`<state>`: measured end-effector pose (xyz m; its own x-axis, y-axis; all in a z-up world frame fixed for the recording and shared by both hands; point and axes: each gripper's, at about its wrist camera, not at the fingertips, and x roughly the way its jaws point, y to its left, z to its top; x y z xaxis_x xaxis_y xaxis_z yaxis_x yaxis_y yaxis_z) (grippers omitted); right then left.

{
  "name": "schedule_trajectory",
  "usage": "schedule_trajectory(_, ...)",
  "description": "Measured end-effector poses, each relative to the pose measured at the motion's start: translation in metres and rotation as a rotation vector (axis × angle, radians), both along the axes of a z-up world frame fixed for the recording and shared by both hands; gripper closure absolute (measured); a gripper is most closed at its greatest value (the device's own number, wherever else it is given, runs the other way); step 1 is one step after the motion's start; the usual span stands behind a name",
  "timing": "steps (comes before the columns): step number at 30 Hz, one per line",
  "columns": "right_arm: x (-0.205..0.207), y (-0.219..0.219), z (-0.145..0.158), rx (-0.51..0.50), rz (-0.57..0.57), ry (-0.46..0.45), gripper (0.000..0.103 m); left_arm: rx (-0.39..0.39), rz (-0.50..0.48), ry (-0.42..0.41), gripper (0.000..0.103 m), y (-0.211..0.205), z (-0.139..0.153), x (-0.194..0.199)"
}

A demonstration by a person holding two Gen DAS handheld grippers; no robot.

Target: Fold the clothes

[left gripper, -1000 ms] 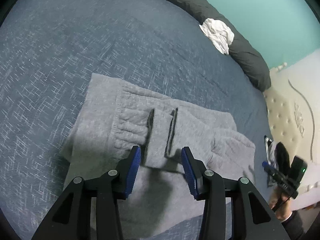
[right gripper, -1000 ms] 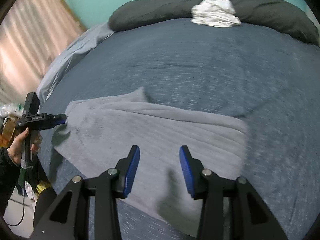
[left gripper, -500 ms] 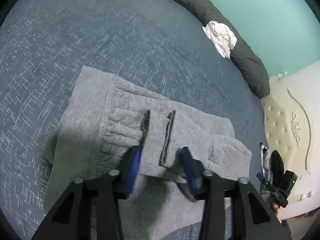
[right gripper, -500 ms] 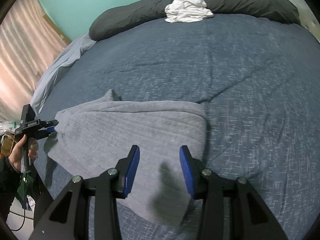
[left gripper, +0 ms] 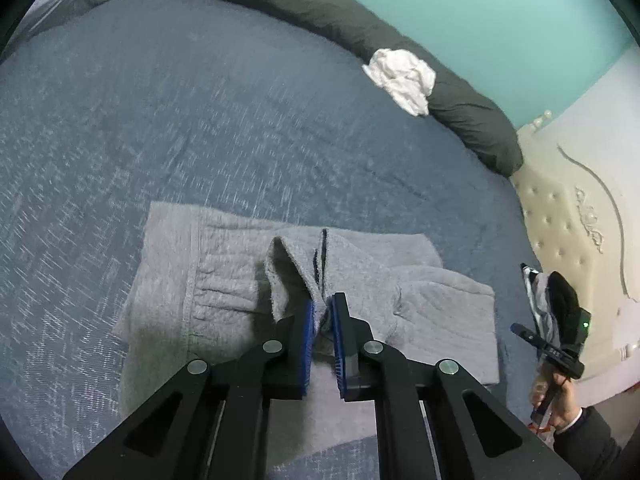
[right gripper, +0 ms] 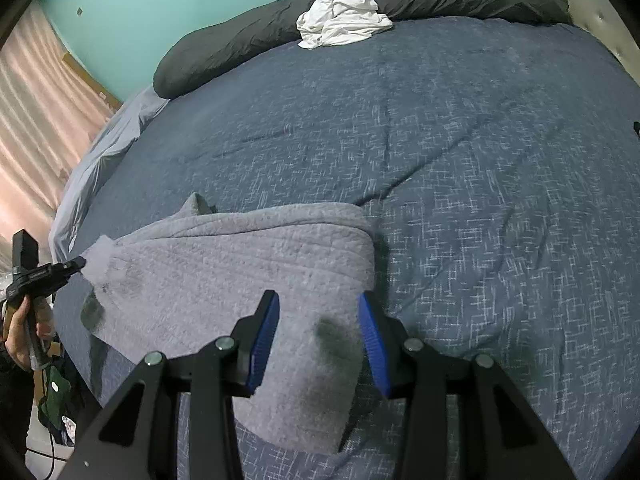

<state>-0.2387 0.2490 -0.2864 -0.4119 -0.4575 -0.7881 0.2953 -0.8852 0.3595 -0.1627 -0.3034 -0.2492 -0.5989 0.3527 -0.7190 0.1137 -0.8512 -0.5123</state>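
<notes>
A grey fleece garment (left gripper: 224, 280) lies partly folded on the blue bedspread (left gripper: 160, 120). My left gripper (left gripper: 323, 304) is closing its jaws on a raised fold of the cloth by the dark-edged slit, and the blue pads pinch it. From the right wrist view the same garment (right gripper: 240, 264) spreads to the left, with the left gripper (right gripper: 78, 263) holding its far corner lifted. My right gripper (right gripper: 318, 300) hangs open just above the garment's near right end, nothing between its pads. It also shows small at the right edge as the right gripper (left gripper: 520, 328).
A crumpled white cloth (left gripper: 404, 76) (right gripper: 344, 16) rests against a long dark bolster (left gripper: 472, 112) at the bed's far side. A cream tufted headboard (left gripper: 568, 220) stands at the right. Pink curtains (right gripper: 32, 120) and a pale sheet (right gripper: 100, 152) lie left. Clothes hang by a hand (left gripper: 560, 404).
My left jaws have come together on a fold of the grey cloth and lifted it. The right gripper has slid right along the garment to its end, still open.
</notes>
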Motion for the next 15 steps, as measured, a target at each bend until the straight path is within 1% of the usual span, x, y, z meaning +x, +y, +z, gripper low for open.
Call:
schedule_trajectory(4,0.000,0.006,0.005,-0.006,-0.012,0.006,0.061,0.005,0.019,0.036,0.094,-0.012,0.015,0.015)
schedule_trajectory(7,-0.003,0.013,0.005,-0.025,-0.034,-0.010,0.061,-0.001,0.062,0.038,0.094,-0.032,0.014,0.028)
schedule_trajectory(8,-0.003,0.015,0.005,-0.035,-0.046,-0.020,0.058,-0.005,0.080,0.034,0.094,-0.040,0.012,0.032)
schedule_trajectory(9,-0.004,0.016,0.004,-0.044,-0.056,-0.030,0.055,-0.009,0.096,0.026,0.094,-0.047,0.008,0.035)
schedule_trajectory(10,-0.005,0.017,0.003,-0.054,-0.064,-0.040,0.049,-0.008,0.108,0.010,0.094,-0.051,0.002,0.035)
schedule_trajectory(11,-0.006,0.017,-0.001,-0.067,-0.068,-0.058,0.046,-0.002,0.120,-0.006,0.094,-0.055,-0.005,0.035)
schedule_trajectory(15,-0.010,0.009,-0.018,-0.097,-0.076,-0.143,0.046,0.006,0.153,-0.069,0.093,-0.064,-0.032,0.034)
